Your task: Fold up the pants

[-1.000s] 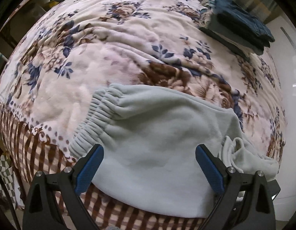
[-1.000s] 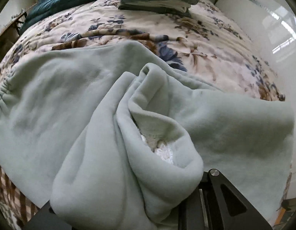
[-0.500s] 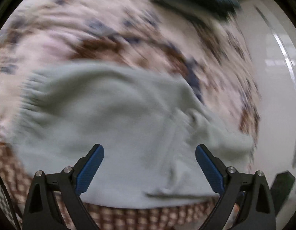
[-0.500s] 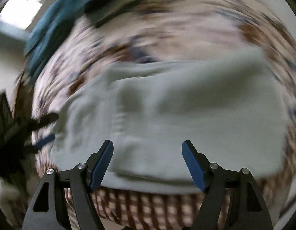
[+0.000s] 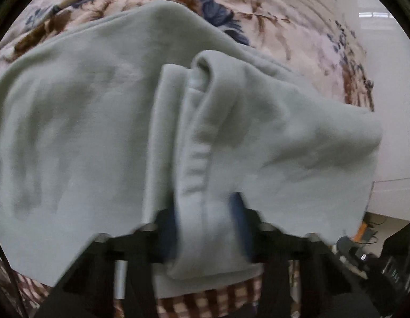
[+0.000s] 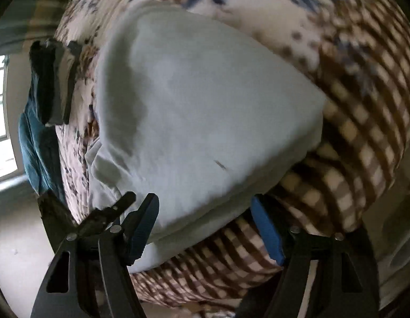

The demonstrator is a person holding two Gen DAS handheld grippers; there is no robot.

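Note:
Pale grey-green fleece pants lie folded on the floral blanket near the bed's front edge. My left gripper is shut on a bunched fold of the pants, with blue pads pressed on both sides of the cloth. In the right wrist view the pants form a smooth folded block. My right gripper is open, its blue pads wide apart at the pants' near edge, holding nothing. The left gripper's black fingers show at the lower left of that view.
The floral blanket has a brown checked border hanging over the bed edge. A stack of dark folded clothes and a teal cloth lie at the far side. A white wall stands right of the bed.
My right gripper let go of the pants fold and opened, swinging round to the near edge. My left gripper moved right and closed on the bunched fold.

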